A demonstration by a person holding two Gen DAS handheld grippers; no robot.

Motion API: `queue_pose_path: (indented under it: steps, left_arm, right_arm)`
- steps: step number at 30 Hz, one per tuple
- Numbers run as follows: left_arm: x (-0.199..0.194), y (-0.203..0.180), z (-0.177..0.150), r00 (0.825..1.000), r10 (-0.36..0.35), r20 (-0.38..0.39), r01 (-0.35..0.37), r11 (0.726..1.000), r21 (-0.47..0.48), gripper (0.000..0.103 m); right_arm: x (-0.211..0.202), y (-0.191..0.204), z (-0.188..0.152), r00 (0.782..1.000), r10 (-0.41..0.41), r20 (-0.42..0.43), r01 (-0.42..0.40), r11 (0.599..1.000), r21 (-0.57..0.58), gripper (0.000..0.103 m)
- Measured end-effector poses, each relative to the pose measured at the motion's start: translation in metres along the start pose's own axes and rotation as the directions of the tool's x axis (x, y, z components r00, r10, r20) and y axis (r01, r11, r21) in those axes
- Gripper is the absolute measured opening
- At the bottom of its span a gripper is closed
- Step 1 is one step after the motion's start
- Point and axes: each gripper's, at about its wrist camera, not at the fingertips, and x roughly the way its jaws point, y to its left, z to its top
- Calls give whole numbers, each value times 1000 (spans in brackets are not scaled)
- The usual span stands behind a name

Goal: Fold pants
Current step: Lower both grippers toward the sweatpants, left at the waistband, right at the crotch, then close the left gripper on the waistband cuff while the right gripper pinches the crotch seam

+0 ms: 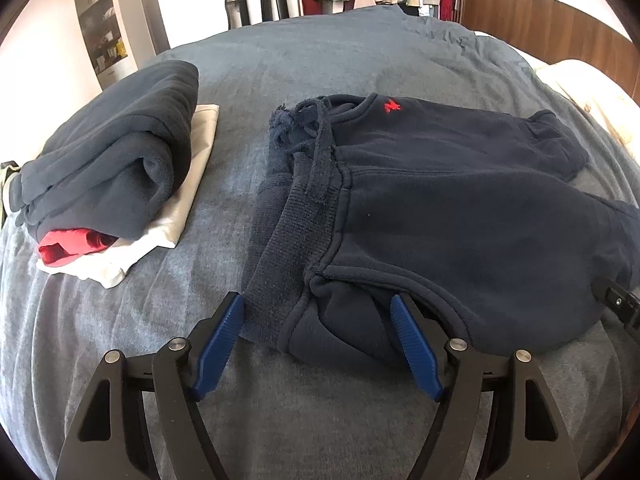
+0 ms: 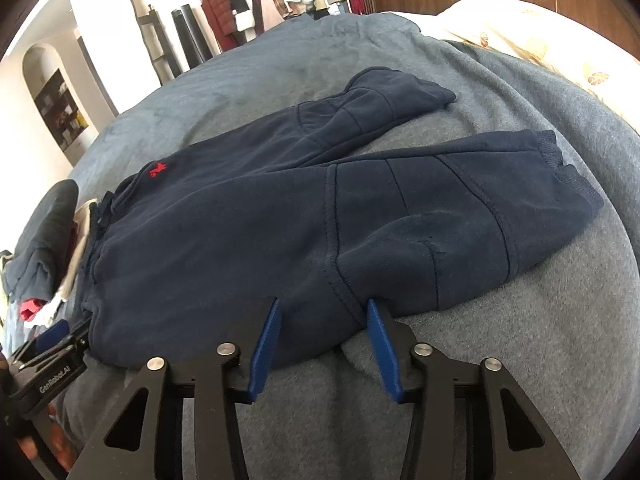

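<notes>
Navy sweatpants [image 1: 460,216] with a small red logo lie spread on the grey-blue bed cover, waistband to the left, both legs running right and apart [image 2: 280,232]. My left gripper [image 1: 318,306] is open, its blue fingers either side of the near waistband corner, with cloth between them. My right gripper [image 2: 322,308] is open at the near edge of the closer leg, fingers straddling the hem of the fabric. The left gripper's body shows at the left edge of the right wrist view [image 2: 52,368].
A stack of folded clothes [image 1: 116,168], navy on red on white, sits on the bed to the left of the pants. A cream pillow [image 2: 540,40] lies at the far right. Hanging clothes and a wooden headboard stand behind the bed.
</notes>
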Motion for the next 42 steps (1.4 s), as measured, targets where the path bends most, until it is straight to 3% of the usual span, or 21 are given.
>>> queue_pose_path:
  steps: [7, 9, 12, 17, 22, 23, 24, 26, 32, 35, 38, 42]
  left_arm:
    - [4, 1, 0, 1000, 21, -2, -21, 1000, 11, 57]
    - [4, 0, 0, 999, 33, -7, -33, 999, 32, 46]
    - [6, -3, 6, 998, 28, -49, -25, 997, 69, 37]
    - [8, 4, 18, 992, 6, -127, -6, 1000, 6, 27]
    - [6, 14, 35, 969, -43, -242, 29, 998, -61, 18]
    - [4, 14, 38, 966, -52, -255, 37, 997, -67, 7]
    - [3, 15, 40, 959, -81, -272, 62, 995, -80, 6]
    - [0, 16, 44, 946, -103, -306, 74, 992, -105, 6]
    - [-14, 23, 50, 944, -148, -294, 118, 986, -116, 8]
    - [-14, 32, 43, 931, -173, -320, 141, 983, -120, 14]
    - [-18, 42, 35, 930, -137, -341, 112, 989, -93, 35]
    - [-15, 50, 29, 927, -151, -343, 119, 986, -114, 36]
  right_arm:
    - [0, -1, 2, 1000, -17, 0, 17, 1000, -1, 34]
    - [1, -2, 3, 1000, -20, -7, 20, 1000, -1, 31]
    - [3, -2, 8, 999, -25, -32, 25, 1000, -13, 29]
    - [6, -1, 20, 994, -29, -101, 26, 999, -32, 24]
    - [9, 2, 35, 979, -43, -197, 37, 999, -36, 16]
    - [8, 3, 38, 975, -48, -216, 41, 998, -37, 15]
    - [7, 4, 42, 971, -48, -236, 41, 999, -34, 15]
    - [3, 5, 51, 964, -45, -262, 40, 999, -26, 13]
    - [-8, 8, 72, 955, -44, -294, 44, 999, -8, 13]
    - [-10, 10, 70, 953, -67, -296, 62, 998, -25, 13]
    - [-9, 13, 64, 946, -96, -310, 91, 995, -31, 13]
    - [-1, 15, 59, 936, -119, -332, 119, 993, -22, 13]
